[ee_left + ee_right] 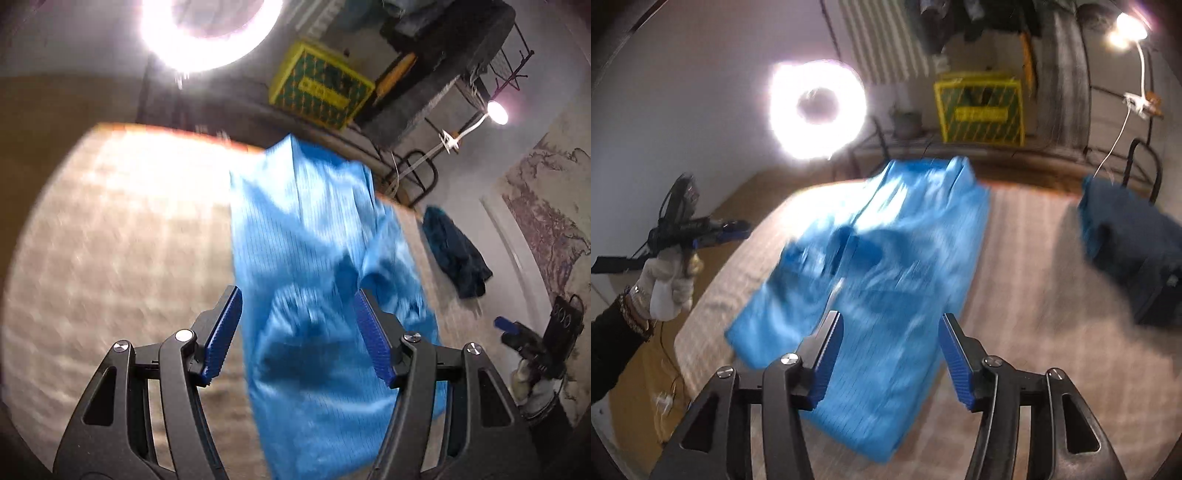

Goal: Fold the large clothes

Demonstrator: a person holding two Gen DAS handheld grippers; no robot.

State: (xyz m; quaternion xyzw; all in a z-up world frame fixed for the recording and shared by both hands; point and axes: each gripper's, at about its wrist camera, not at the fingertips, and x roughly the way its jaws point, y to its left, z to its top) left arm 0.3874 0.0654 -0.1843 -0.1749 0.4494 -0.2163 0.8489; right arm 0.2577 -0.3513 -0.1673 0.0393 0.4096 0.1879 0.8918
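Observation:
A bright blue garment [314,280] lies stretched along a beige woven table [122,236], its far end reaching the table's far edge. It also shows in the right wrist view [886,266], partly folded with a sleeve spread to the left. My left gripper [297,317] is open and empty, hovering above the garment's near part. My right gripper [890,339] is open and empty above the garment's near end. The left gripper shows in the right wrist view [701,227], held in a white-gloved hand. The right gripper shows in the left wrist view [517,332]. Both views are motion-blurred.
A dark blue garment [1126,236] lies at the table's right far corner, also seen in the left wrist view [456,251]. A ring light [816,110], a yellow-green crate [980,112], a lamp [1130,26] and a metal rack stand behind the table.

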